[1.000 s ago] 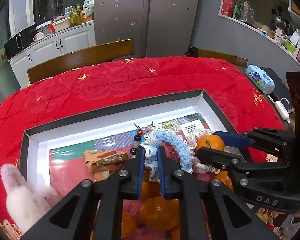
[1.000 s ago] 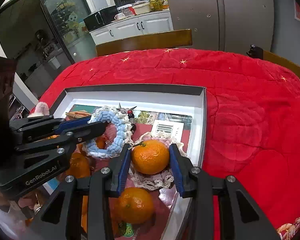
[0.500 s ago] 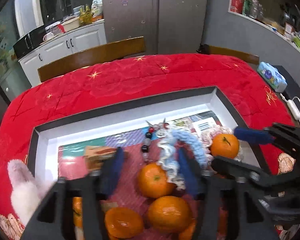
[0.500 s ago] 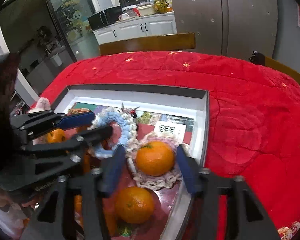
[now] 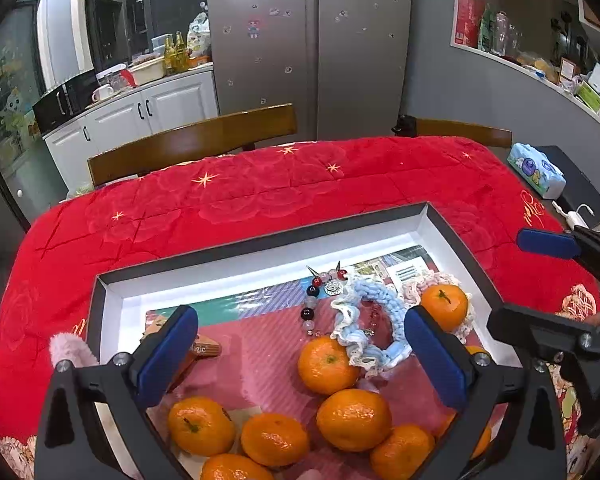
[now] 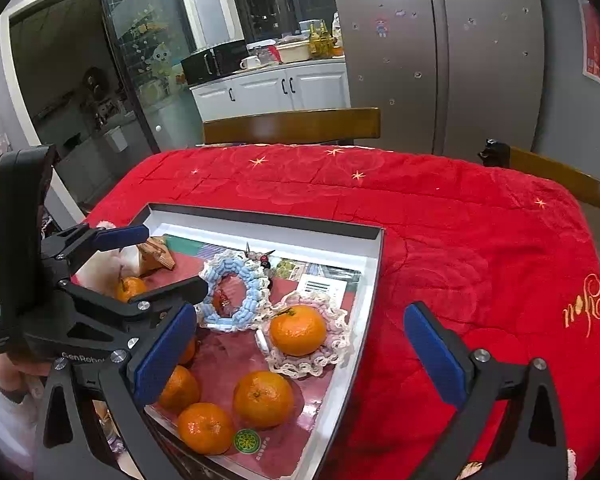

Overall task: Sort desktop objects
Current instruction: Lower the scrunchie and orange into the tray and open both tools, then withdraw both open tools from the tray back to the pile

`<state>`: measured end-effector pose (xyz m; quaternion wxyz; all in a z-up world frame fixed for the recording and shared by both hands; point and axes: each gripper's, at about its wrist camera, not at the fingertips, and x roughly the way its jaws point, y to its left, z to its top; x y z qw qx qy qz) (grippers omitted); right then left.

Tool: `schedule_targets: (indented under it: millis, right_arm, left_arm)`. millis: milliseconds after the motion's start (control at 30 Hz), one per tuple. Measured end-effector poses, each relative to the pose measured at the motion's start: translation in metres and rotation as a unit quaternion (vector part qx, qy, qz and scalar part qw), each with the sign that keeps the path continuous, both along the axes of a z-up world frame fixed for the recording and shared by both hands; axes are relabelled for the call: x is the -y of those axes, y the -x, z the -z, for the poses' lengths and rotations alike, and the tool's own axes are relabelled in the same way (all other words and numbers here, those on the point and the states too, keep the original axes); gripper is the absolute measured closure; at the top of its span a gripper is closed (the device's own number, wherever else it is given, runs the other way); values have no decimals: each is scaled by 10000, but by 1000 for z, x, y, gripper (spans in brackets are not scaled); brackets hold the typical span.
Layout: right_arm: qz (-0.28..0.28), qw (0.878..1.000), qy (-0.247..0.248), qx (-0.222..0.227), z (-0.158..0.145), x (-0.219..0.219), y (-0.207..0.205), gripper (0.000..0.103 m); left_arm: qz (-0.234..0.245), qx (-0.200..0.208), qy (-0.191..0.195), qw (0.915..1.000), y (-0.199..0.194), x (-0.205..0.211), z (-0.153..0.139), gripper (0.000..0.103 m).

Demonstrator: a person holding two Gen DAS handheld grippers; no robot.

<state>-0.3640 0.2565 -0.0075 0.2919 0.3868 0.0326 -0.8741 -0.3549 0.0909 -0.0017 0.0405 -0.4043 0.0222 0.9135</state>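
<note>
A dark-rimmed white box holds several oranges, a blue crocheted scrunchie, a bead bracelet and a small brown carton. My left gripper hangs above the scrunchie and oranges with its jaws opening wide and its pads touching nothing. My right gripper hovers over one orange resting on a cream lace scrunchie. Its jaws are opening too, and the orange lies free below them. Each gripper shows in the other's view: the left gripper and the right gripper.
A red quilted cloth covers the table. Wooden chair backs stand along the far edge. A pink fluffy toy lies by the box's left rim. A tissue pack and a white charger sit at far right.
Both grippers opened wide and lifted slightly. The left let go of the blue scrunchie, the right let go of the orange; both things now lie in the box.
</note>
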Motion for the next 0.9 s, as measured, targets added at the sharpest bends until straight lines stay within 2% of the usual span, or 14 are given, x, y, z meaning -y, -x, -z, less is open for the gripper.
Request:
schedule_targets:
  millis: [133, 200, 500, 633, 733, 900]
  right_arm:
    - [2, 9997, 221, 112, -4, -3, 1, 0]
    - [59, 9998, 178, 73, -9, 0, -2, 0]
    - [121, 9988, 465, -73, -49, -3, -38, 0]
    - [136, 9979, 505, -391, -81, -6, -69, 0]
    - [263, 9954, 433, -819, -106, -6, -97, 0]
    - [378, 9900, 519, -1253, -138, -12, -146, 0]
  left_arm:
    - [-28, 30, -35, 10000, -3, -3, -2, 0]
    - [-32, -9, -67, 10000, -8, -4, -8, 0]
    - [-5, -506, -38, 9987, -61, 3, -69, 0]
    - [-7, -777, -8, 9970, -101, 13, -100, 0]
    - [-55, -942, 79, 9955, -134, 20, -118, 0]
    - [-169, -1306, 102, 9912, -198, 32, -137, 0]
